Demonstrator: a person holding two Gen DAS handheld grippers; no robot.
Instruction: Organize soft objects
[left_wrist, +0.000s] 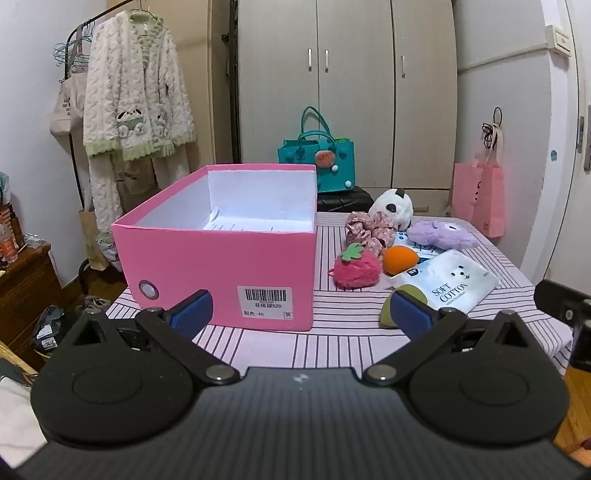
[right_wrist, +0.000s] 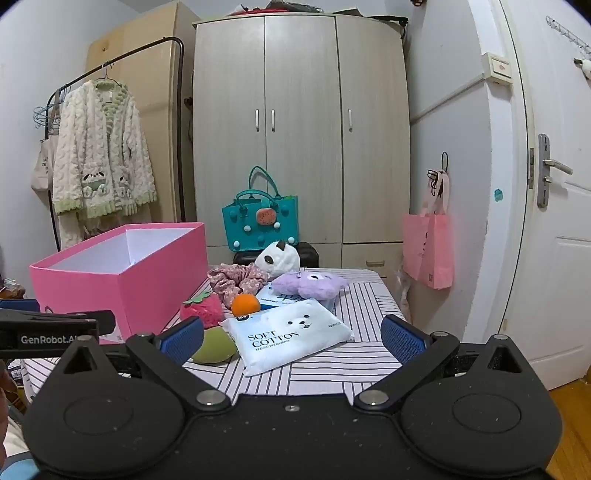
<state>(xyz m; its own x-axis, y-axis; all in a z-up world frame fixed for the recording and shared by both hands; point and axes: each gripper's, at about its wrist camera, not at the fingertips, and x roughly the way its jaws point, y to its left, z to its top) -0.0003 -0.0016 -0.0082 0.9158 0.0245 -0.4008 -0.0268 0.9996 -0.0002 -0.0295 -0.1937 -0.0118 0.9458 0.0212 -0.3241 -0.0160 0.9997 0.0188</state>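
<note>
A grey three-door wardrobe (right_wrist: 301, 129) fills the back of the room at 12 o'clock, with a white door (right_wrist: 546, 221) at 3 o'clock and a rail holding a fleecy robe (left_wrist: 136, 85) at 10 o'clock. A teal bag (left_wrist: 317, 162) stands before the wardrobe, and a pink bag (right_wrist: 428, 251) hangs on the wall at 2 o'clock.

The table (left_wrist: 332, 328), under a striped cloth, carries a pink box (left_wrist: 221, 254), open-topped and white inside with nothing showing in it, at 11 o'clock from the left gripper.

The soft things lie in a cluster right of the box, at 1 o'clock in the left view. Largest is the "SOFT COTTON" pack (right_wrist: 291, 336), lying flat nearest the grippers. Behind it are a purple plush (right_wrist: 310, 284), a panda plush (right_wrist: 279, 260), a floral scrunchie (right_wrist: 236, 278), a pink strawberry puff (left_wrist: 356, 271), a green sponge (right_wrist: 214, 345) and an orange sponge (left_wrist: 400, 260).

The left gripper (left_wrist: 301, 314) has its blue pads (left_wrist: 192, 312) spread wide, holding nothing, above the near table edge in front of the box. The right gripper (right_wrist: 291, 338) is likewise spread wide and empty, the pack seen between its fingers but untouched.
</note>
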